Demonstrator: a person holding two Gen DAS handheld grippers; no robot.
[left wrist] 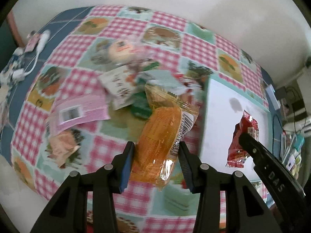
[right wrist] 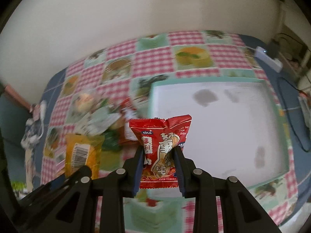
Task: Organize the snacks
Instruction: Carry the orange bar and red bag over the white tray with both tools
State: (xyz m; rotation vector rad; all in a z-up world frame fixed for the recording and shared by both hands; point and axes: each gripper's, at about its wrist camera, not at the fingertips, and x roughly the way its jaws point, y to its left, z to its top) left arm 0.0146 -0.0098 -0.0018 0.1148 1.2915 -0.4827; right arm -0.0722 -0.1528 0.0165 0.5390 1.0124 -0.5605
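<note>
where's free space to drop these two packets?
The white tray with a mint rim is bare. Left of it the snack pile crowds the checked cloth; cloth behind tray and pile is free.

Both wrist views steeply downward, close, sharing the tray (left wrist: 217, 104)

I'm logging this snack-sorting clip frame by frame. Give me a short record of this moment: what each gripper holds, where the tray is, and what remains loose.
left gripper: shut on orange packet, lifted off the cloth
right gripper: shut on red packet, held above the tray's near edge
tray: white, teal rim, nothing in it, on the checked tablecloth
loose pile: several blurred packets left of the tray, including a pink packet
</note>
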